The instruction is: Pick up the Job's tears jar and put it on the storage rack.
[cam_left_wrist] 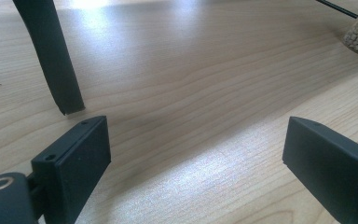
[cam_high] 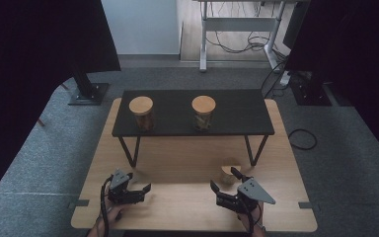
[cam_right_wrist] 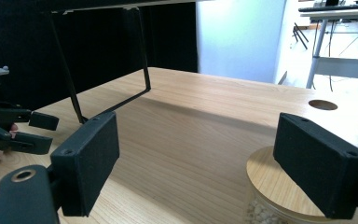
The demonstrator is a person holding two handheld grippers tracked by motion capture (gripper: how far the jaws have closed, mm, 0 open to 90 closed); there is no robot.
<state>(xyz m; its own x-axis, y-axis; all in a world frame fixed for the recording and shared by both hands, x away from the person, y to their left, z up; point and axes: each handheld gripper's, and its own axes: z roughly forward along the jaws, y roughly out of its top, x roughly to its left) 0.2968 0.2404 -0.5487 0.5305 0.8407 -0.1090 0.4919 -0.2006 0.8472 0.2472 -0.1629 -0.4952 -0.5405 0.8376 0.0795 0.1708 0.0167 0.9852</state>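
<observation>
Jar: I've got a lidded glass jar (cam_high: 228,171) standing upright on the worktop (cam_high: 177,168), long axis vertical, round wooden lid (cam_right_wrist: 279,184) facing up, pale grains visible through the glass.
Jar position: near the front right of the worktop, just ahead of the small black table's right legs.
Right gripper (cam_high: 225,180): my jaws are spread wide, one on each side of the jar's lid, not pressing on it; I see the lid just under the right-hand jaw in the right gripper view.
Left gripper (cam_high: 139,181): jaws released, nothing between them, low over bare wood, well apart from the jar.
Edges: the jar stands back from the front edge of the worktop; the black table leg (cam_left_wrist: 51,56) stands just ahead of my left jaws.
Open room: a broad bare strip of wood runs between my two grippers and under the black table (cam_high: 237,111).
On the black table: two more lidded jars (cam_high: 141,112) (cam_high: 203,112), upright, side by side, well apart.
Surface: light wood grain, rounded corners, a round hole (cam_right_wrist: 322,104) at the far end in the right gripper view.
Room: grey carpet, dark curtains either side, a white desk frame (cam_high: 239,24) with cables beyond.
</observation>
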